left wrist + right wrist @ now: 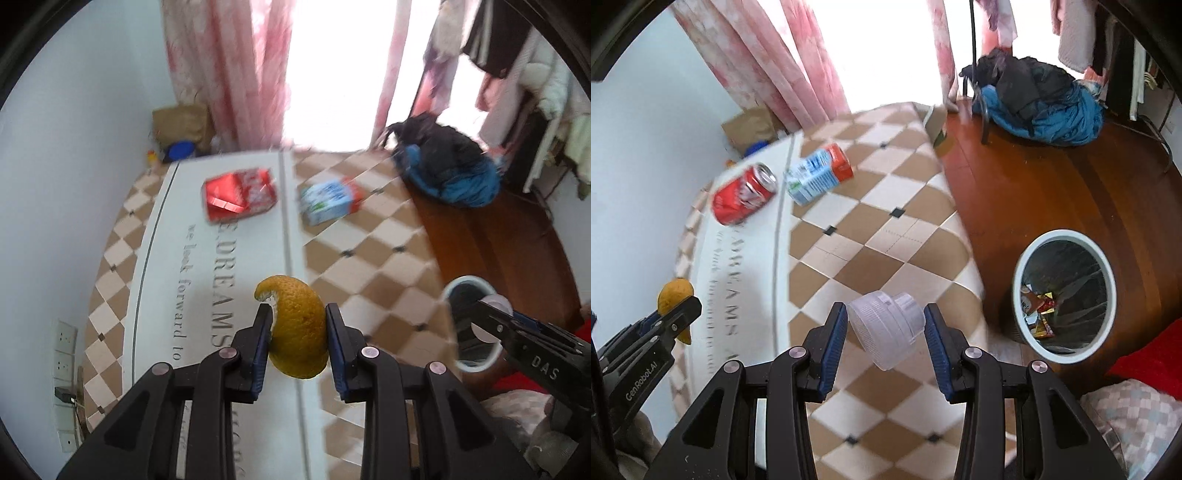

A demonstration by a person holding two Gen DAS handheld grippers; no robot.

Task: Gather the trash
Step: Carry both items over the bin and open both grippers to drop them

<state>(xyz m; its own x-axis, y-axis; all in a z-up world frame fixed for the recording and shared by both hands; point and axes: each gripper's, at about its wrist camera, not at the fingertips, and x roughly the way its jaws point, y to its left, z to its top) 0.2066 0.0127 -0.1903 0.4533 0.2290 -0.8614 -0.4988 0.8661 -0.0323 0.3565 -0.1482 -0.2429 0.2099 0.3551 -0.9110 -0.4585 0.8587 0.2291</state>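
Observation:
My left gripper (298,328) is shut on an orange peel (299,328), held above the white printed mat (221,266). My right gripper (884,328) is shut on a clear plastic cup (886,328), held above the checkered cloth (886,229). A red soda can (744,194) and a blue-and-white carton (820,173) lie on the far part of the surface; both also show in the left wrist view, the can (240,194) and the carton (328,199). A white-rimmed trash bin (1065,291) with wrappers inside stands on the wooden floor to the right. The peel also shows in the right wrist view (674,291).
A pile of dark and blue clothes (1038,103) lies on the wooden floor (1052,177) at the back right. Pink curtains (768,66) hang at the back. A brown paper bag (750,125) sits by the wall. A red cushion (1152,354) is at the right.

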